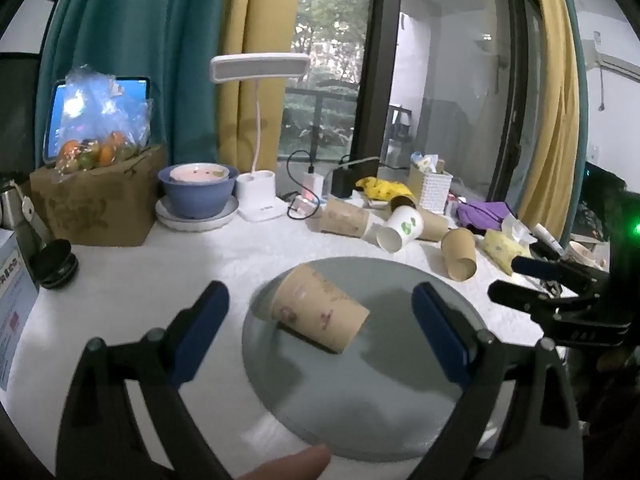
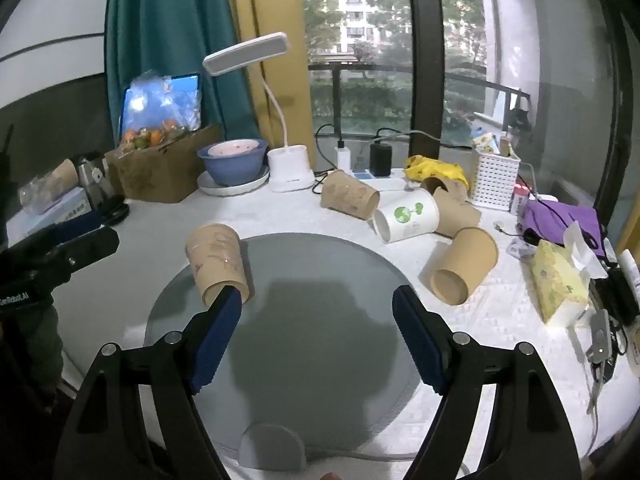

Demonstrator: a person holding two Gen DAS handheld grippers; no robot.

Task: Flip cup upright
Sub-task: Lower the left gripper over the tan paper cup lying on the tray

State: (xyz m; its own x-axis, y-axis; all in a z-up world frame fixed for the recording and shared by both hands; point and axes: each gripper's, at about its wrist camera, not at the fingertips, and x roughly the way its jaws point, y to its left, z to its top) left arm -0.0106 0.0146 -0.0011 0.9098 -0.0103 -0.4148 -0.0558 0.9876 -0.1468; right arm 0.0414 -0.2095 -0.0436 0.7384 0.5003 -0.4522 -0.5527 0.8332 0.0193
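Both the left gripper (image 1: 320,312) and the right gripper (image 2: 318,308) hang spread wide, holding nothing. Between the left fingers, a brown paper cup (image 1: 318,312) lies on its side on the grey round mat (image 1: 400,400), mouth pointing away-left, base near-right. Beyond, more tipped cups (image 2: 404,216) clutter the table.

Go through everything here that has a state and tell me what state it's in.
Brown cup: on its side on the grey mat.
Left gripper: open, empty.
Right gripper: open, empty.
White cup: on its side.
Desk lamp: off.
Tablet: screen lit.
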